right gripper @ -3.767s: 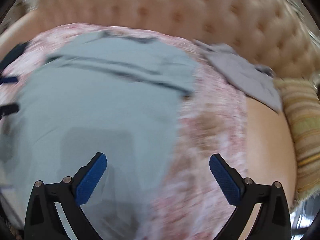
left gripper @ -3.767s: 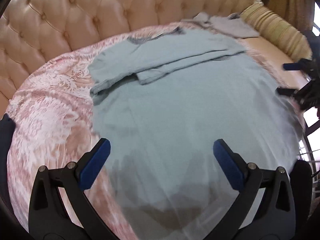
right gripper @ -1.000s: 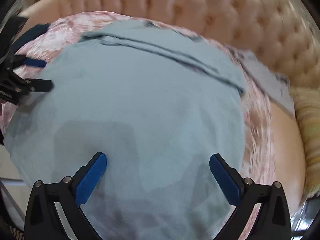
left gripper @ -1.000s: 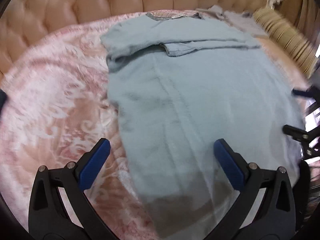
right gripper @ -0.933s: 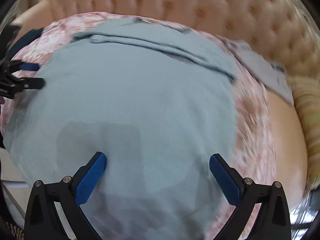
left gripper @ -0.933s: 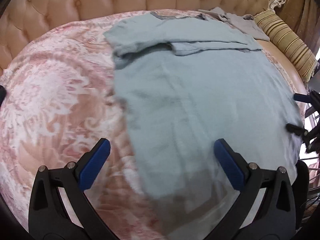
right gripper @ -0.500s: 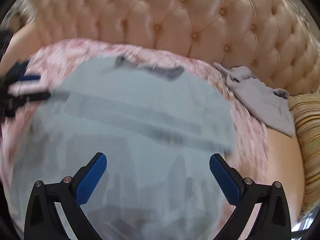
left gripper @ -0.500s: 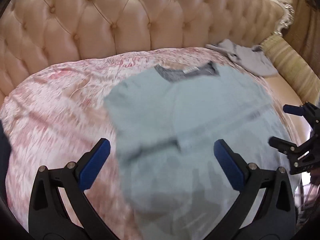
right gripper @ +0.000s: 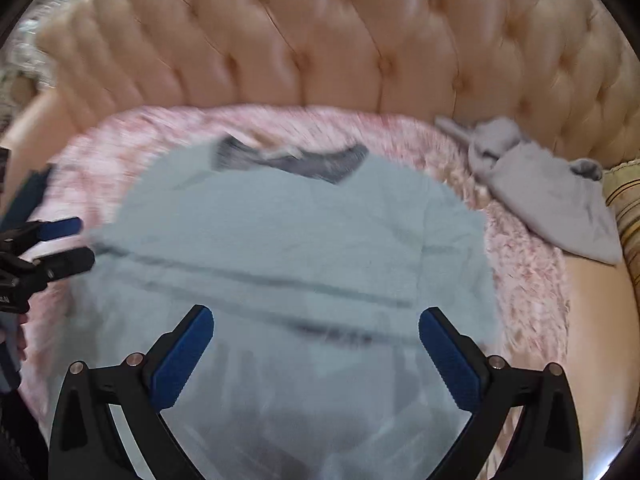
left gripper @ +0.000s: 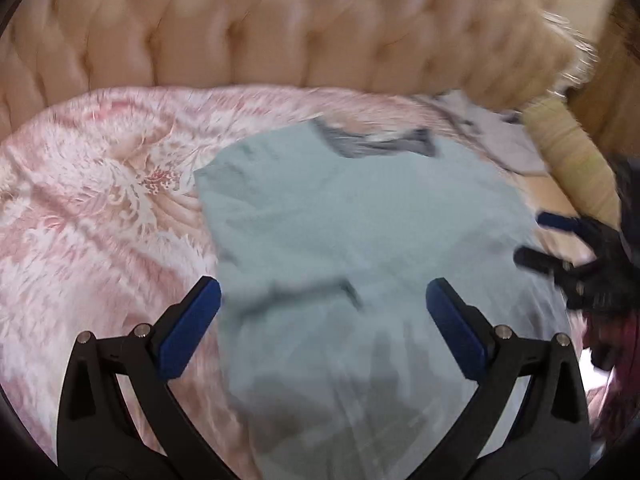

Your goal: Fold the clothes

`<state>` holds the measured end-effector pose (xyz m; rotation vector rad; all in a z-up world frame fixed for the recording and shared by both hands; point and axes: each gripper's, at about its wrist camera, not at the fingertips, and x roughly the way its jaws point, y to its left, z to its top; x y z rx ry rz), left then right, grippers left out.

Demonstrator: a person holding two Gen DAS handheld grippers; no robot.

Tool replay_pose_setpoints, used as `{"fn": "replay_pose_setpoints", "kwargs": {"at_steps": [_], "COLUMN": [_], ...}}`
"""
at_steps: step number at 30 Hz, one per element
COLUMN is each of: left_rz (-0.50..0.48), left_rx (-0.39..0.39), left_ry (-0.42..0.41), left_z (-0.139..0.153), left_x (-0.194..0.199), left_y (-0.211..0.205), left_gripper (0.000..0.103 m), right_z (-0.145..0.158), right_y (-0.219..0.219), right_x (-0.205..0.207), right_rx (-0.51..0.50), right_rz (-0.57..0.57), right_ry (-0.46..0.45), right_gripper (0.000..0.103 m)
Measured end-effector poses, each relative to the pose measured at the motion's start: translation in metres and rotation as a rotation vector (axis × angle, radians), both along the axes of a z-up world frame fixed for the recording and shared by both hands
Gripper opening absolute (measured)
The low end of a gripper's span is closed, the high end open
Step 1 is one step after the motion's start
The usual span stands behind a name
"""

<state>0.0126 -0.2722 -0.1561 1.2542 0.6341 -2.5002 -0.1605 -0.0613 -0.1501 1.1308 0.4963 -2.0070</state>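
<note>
On a bed spread with a pink-and-white patterned cover (left gripper: 100,208), we hold our two grippers above a pale blue T-shirt (left gripper: 360,224) that lies across the middle of the cover, its dark grey collar (right gripper: 288,162) toward the headboard. The shirt's near part looks lifted and thin, with light coming through it close to the cameras, and a fold line crosses the cloth from side to side; motion blur softens both views. Our left gripper (left gripper: 323,312) has its blue-padded fingers (left gripper: 188,328) spread wide, with nothing between them that we can see. Our right gripper (right gripper: 316,340) is likewise spread apart over the shirt, its pads (right gripper: 448,360) clear of each other. In the left wrist view the right gripper shows at the shirt's right edge; in the right wrist view the left one shows at the shirt's left edge.

Behind the bed rises a tufted, buttoned headboard (right gripper: 340,48) in cream-peach upholstery, curving round both sides. A crumpled grey garment (right gripper: 548,196) lies on the cover near the headboard, to the right of the shirt and apart from it. Just beyond it sits a striped cushion (right gripper: 628,204) in yellow and brown. A bare peach strip of mattress edge (right gripper: 592,320) shows past the cover on the right.
</note>
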Motion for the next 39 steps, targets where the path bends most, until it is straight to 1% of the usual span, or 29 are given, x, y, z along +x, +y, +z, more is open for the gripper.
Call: {"fn": "replay_pose_setpoints", "kwargs": {"at_steps": [2, 5, 9, 11, 13, 15, 17, 19, 24, 26, 30, 32, 35, 37, 39], "left_rz": [-0.028, -0.069, -0.124, -0.134, -0.109, -0.092, -0.096, -0.094, -0.100, -0.099, -0.111, -0.114, -0.119, -0.141, -0.157], "left_rx": [-0.020, -0.049, -0.088, -0.097, -0.083, -0.074, -0.070, -0.056, -0.069, -0.076, -0.069, -0.067, -0.104, -0.135, -0.120], "left_ry": [-0.022, -0.055, -0.100, -0.110, -0.095, -0.092, -0.110, -0.110, -0.077, -0.064, -0.093, -0.085, -0.048, -0.035, -0.047], "left_z": [-0.005, -0.012, -0.022, -0.025, -0.024, -0.023, -0.022, -0.023, -0.026, -0.027, -0.026, -0.026, -0.025, -0.024, -0.024], "left_x": [0.015, 0.039, 0.069, 0.081, 0.084, 0.086, 0.084, 0.084, 0.089, 0.091, 0.085, 0.085, 0.089, 0.092, 0.094], "left_y": [0.021, 0.053, 0.096, 0.110, 0.112, 0.113, 0.113, 0.111, 0.110, 0.111, 0.109, 0.108, 0.112, 0.116, 0.116], "left_gripper": [0.103, 0.103, 0.103, 0.103, 0.103, 0.103, 0.103, 0.103, 0.103, 0.103, 0.103, 0.103, 0.103, 0.103, 0.103], "right_z": [0.000, -0.007, -0.005, -0.017, -0.038, -0.044, -0.046, -0.047, -0.048, -0.045, -0.046, -0.046, -0.047, -0.047, -0.047], "right_y": [0.018, 0.041, 0.069, 0.075, 0.075, 0.078, 0.078, 0.075, 0.077, 0.080, 0.081, 0.082, 0.086, 0.088, 0.093], "right_x": [0.015, 0.049, 0.101, 0.119, 0.128, 0.134, 0.133, 0.133, 0.131, 0.135, 0.135, 0.136, 0.138, 0.139, 0.139], "right_rx": [0.001, 0.057, 0.055, 0.104, 0.149, 0.137, 0.137, 0.160, 0.148, 0.159, 0.164, 0.162, 0.137, 0.119, 0.120], "right_rz": [0.004, 0.024, 0.023, 0.020, 0.019, 0.001, -0.034, -0.044, -0.065, -0.082, -0.100, -0.094, -0.077, -0.065, -0.030], "right_ry": [-0.004, -0.023, -0.010, 0.008, -0.040, -0.024, -0.051, -0.054, -0.062, -0.071, -0.076, -0.068, -0.046, -0.033, -0.038], "right_gripper": [0.103, 0.103, 0.103, 0.103, 0.103, 0.103, 0.103, 0.103, 0.103, 0.103, 0.103, 0.103, 0.103, 0.103, 0.103]}}
